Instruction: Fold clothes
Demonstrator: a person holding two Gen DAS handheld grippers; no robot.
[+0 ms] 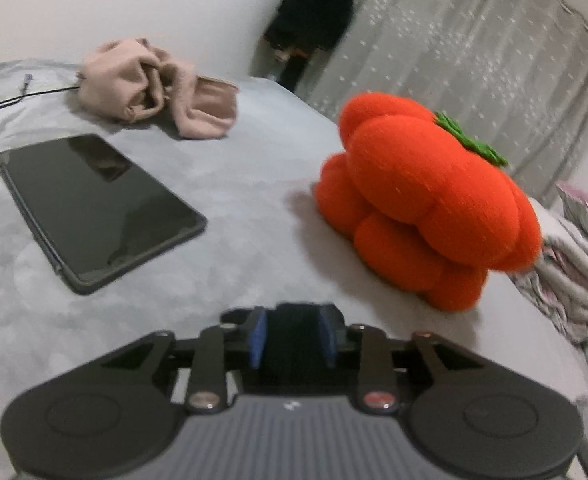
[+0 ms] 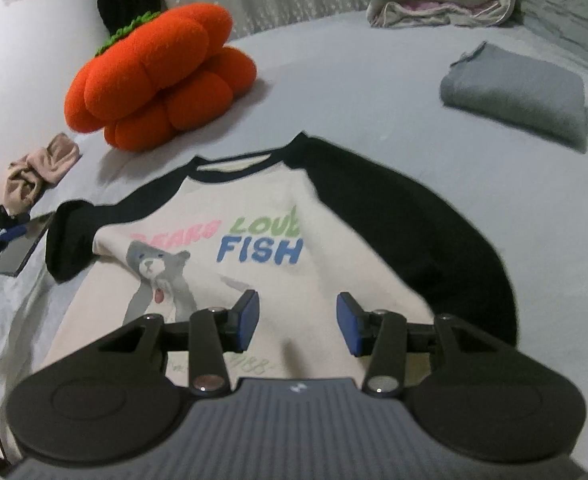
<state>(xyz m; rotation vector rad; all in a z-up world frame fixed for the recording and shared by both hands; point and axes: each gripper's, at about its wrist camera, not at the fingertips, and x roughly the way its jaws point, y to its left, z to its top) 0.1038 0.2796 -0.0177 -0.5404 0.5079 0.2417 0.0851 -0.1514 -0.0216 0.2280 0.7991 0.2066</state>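
Right gripper [image 2: 298, 326] is hovering wide open over the shirt [image 2: 254, 248] lying on the bed [image 2: 374, 92]; left gripper [image 1: 293, 336] is gaping part-open, holding nothing.

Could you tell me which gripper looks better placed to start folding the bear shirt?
Probably the right. The right gripper is open directly over the shirt, whose body fills its view. The left gripper faces the tablet and orange plush, with no shirt in its view.

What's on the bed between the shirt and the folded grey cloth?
Nothing: in the right wrist view, only bare bed separates the shirt from the grey cloth.
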